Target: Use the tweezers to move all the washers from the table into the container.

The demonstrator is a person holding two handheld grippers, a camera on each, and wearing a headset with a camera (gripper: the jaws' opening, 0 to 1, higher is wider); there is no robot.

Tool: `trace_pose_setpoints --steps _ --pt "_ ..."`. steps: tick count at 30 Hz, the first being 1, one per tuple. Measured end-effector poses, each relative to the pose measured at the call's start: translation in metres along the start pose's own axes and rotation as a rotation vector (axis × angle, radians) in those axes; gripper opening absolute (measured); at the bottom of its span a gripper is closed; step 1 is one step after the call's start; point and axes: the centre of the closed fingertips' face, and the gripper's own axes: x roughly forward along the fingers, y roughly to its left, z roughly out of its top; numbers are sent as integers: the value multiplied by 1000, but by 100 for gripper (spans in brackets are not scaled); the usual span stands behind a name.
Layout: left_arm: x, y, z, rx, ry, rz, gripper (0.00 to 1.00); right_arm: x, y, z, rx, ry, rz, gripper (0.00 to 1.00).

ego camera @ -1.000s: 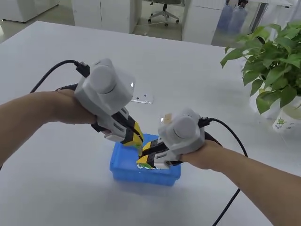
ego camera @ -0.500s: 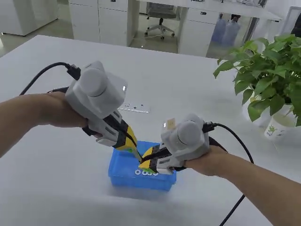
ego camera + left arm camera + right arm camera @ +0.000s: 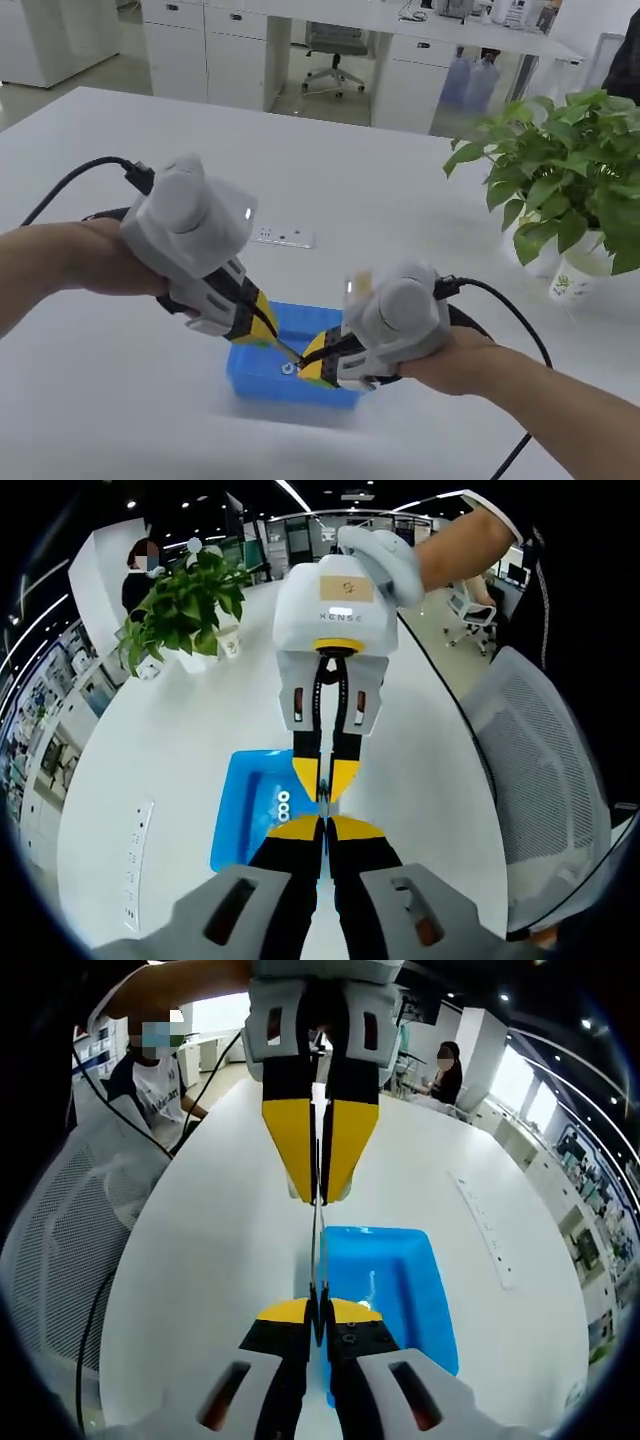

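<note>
My left tongs are clenched on one end of the tweezers and my right tongs on the other. The two pairs of yellow tips face each other nose to nose, with the thin metal strip between them. All this hangs just above the blue container, which sits on the white tabletop right under the tongs.

In the left gripper view a few pale washers lie in a short row on the container's floor, beside the tips. In the head view one washer shows at the tweezers' point, and I cannot tell whether it is gripped or lying loose. From the head view, the grey bodies of both tongs hide the container's far wall and right side.

A black cable trails off my left tongs. Further out a white socket strip lies flat on the tabletop, well apart from the container. To the right stands a leafy plant in a white pot. Beyond the tabletop's edge are cabinets, an office chair and water bottles.
</note>
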Motion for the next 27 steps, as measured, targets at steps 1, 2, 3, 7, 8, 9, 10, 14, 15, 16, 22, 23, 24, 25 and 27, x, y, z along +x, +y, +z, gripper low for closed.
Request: trace_pose_setpoints --steps 1,2,3,7,8,9,10,14,15,16,22,23,24,25,27 --pt "1 -3 -1 0 2 -2 6 0 3 -1 -5 4 5 7" --pt "2 -5 -3 3 2 -5 6 -1 5 -1 -7 8 8 6" --pt "3 -9 -5 3 1 -6 6 -1 9 -3 -13 13 13 6" --pt "9 -23 -11 -5 -4 -18 6 -1 23 -8 -32 31 29 6" --pt "11 -26 -13 -8 -4 -21 6 0 27 -9 -38 36 34 6" --pt "13 -30 -15 -8 -4 -23 6 1 31 -12 -42 41 40 6" --pt "16 -34 -17 -11 -7 -23 6 2 34 -13 -45 45 43 6" --pt "28 -46 -26 -31 -12 -28 6 8 48 -23 -53 62 60 6" --pt "30 -48 -27 -36 -11 -31 6 8 50 -23 -53 64 61 6" --pt "32 -49 -29 -37 -10 -30 6 10 53 -26 -51 69 64 6" --pt "48 -60 -41 -53 -1 -38 6 19 65 -39 -44 89 68 6" --pt "50 -61 -43 -57 5 -41 6 20 66 -40 -42 91 69 6" --pt "53 -62 -46 -57 9 -42 6 21 68 -42 -40 95 70 6" --pt "55 -63 -47 -59 10 -43 6 21 69 -44 -40 97 69 6" --pt "59 -64 -51 -70 12 -45 6 24 71 -48 -34 102 69 6"
